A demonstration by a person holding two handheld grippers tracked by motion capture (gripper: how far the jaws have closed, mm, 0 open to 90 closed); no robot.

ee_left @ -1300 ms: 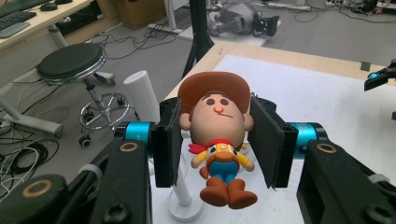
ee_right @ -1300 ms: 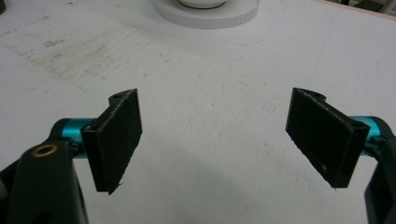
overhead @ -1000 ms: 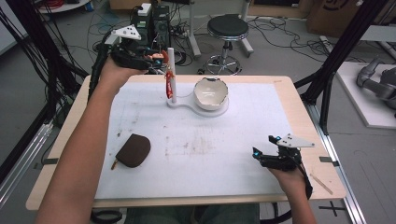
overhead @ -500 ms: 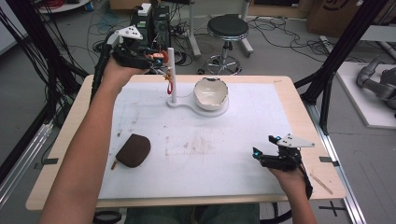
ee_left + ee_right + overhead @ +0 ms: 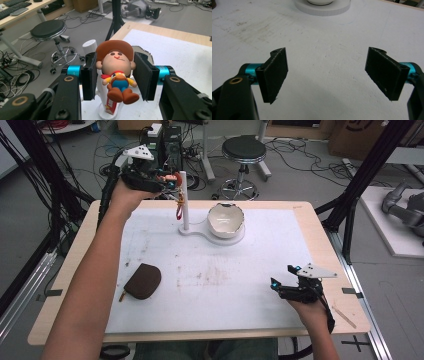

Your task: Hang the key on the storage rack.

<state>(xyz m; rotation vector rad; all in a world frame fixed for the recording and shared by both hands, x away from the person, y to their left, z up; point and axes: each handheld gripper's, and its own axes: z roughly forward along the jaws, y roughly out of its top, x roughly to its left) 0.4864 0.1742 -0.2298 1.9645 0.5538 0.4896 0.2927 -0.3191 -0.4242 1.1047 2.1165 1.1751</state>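
Observation:
A small cowboy figure (image 5: 116,60) with a brown hat, a yellow shirt and orange boots hangs between the jaws of my left gripper (image 5: 115,72), whose pads press on both sides of its head. In the high view my left gripper (image 5: 167,182) holds the cowboy figure (image 5: 173,184) at the far left of the table, right against the top of the white post (image 5: 183,200). A red strap dangles from it beside the post. My right gripper (image 5: 285,277) rests low at the front right, its jaws wide apart over the white mat (image 5: 324,32) with nothing between them.
The post rises from a white base that also holds a white bowl (image 5: 225,218). A brown pouch (image 5: 143,281) lies at the front left of the mat. Beyond the table's far edge stand a black stool (image 5: 243,150) and tangled cables.

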